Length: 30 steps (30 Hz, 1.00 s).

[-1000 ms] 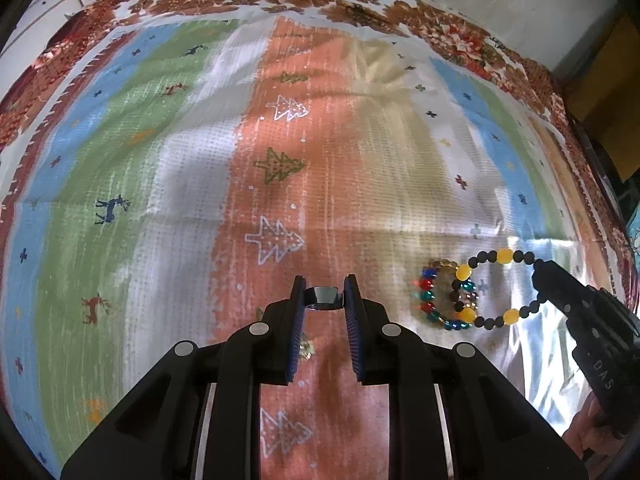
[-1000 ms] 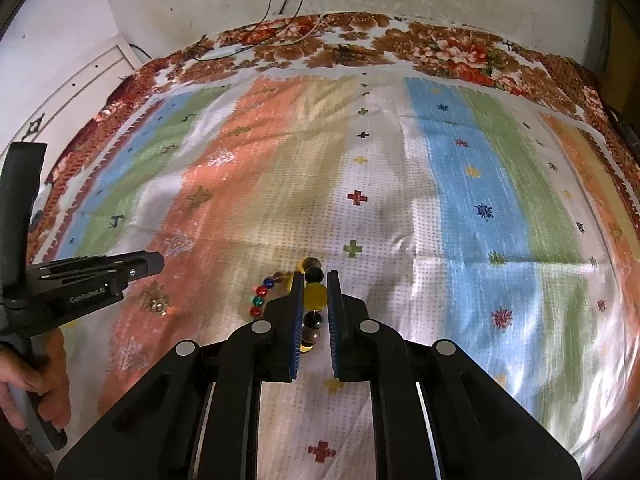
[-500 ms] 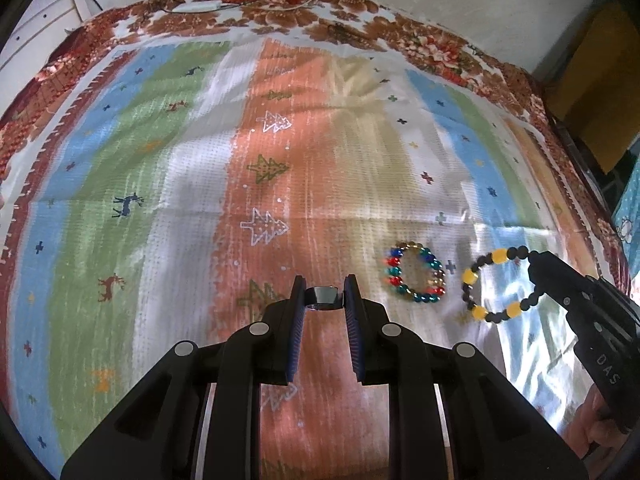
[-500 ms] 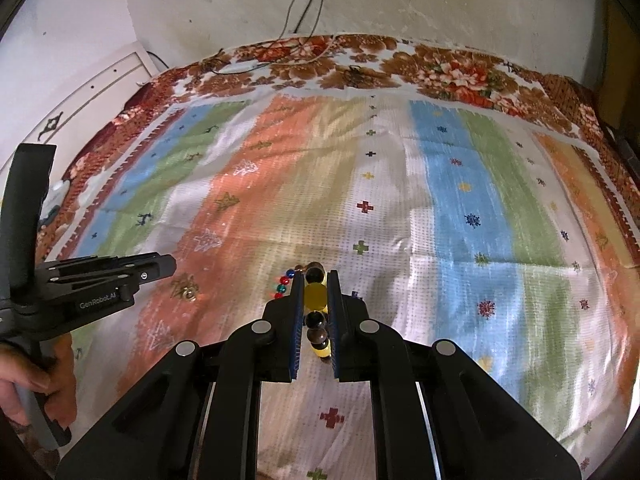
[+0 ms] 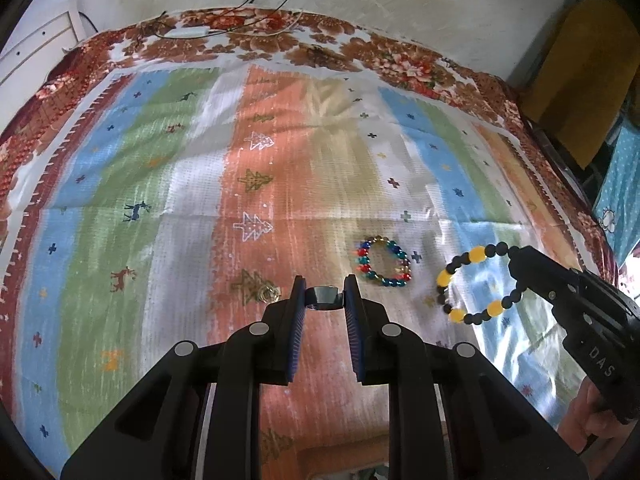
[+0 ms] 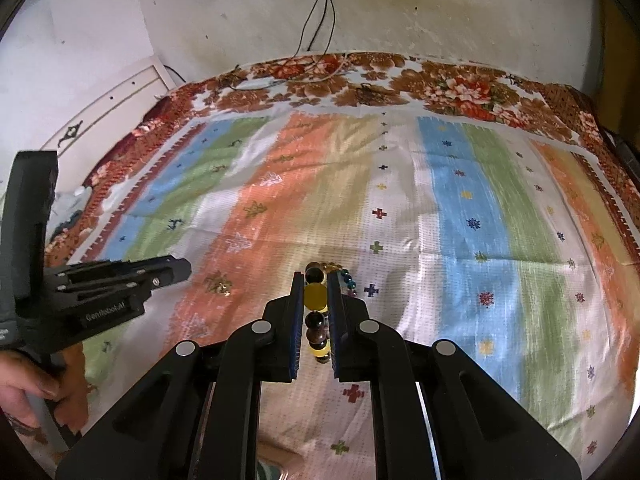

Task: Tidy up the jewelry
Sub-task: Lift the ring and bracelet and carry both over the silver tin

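Note:
My left gripper [image 5: 323, 295] is shut on a dark metal ring [image 5: 322, 293] and holds it above the striped cloth [image 5: 200, 200]. My right gripper [image 6: 314, 292] is shut on a black and yellow bead bracelet [image 6: 315, 295], which hangs as a loop in the left wrist view [image 5: 476, 280]. A multicoloured bead bracelet [image 5: 384, 257] lies flat on the cloth between the two grippers; part of it shows beyond my right fingertips [image 6: 344, 274]. A small clear-stone ring [image 5: 267, 293] lies on the cloth just left of my left gripper, and shows in the right wrist view [image 6: 224, 290].
The cloth covers a bed with a floral border [image 6: 440, 80]. Cables [image 6: 320, 8] run down the wall to a white cord [image 5: 192, 32] at the far edge. A yellow-brown cabinet [image 5: 580, 72] stands at the right. The left gripper's body [image 6: 100, 292] is at the left.
Both grippers have lifted and drawn back from the cloth. The black and yellow bracelet rose off the multicoloured one and moved right of it. The small clear-stone ring is now uncovered.

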Each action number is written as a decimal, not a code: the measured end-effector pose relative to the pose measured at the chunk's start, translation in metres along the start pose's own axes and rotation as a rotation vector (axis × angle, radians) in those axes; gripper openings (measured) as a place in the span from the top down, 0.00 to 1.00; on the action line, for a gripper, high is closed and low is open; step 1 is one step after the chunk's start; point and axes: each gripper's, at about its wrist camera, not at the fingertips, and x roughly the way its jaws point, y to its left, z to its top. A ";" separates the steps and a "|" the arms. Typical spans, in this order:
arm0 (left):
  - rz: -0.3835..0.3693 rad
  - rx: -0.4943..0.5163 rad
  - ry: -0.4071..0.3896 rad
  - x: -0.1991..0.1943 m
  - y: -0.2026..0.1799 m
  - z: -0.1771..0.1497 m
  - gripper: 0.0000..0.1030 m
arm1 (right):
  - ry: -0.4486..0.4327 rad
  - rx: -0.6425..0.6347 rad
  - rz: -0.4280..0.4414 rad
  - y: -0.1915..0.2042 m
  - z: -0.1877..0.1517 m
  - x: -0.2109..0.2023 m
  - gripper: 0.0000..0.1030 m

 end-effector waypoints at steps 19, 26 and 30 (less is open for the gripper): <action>-0.032 0.022 -0.026 -0.037 -0.013 -0.034 0.82 | -0.042 -0.057 0.074 0.029 -0.021 -0.049 0.88; -0.039 0.024 -0.038 -0.050 -0.015 -0.047 0.82 | -0.051 -0.075 0.094 0.037 -0.031 -0.064 0.88; -0.043 0.032 -0.045 -0.058 -0.018 -0.055 0.82 | -0.054 -0.086 0.108 0.041 -0.037 -0.072 0.88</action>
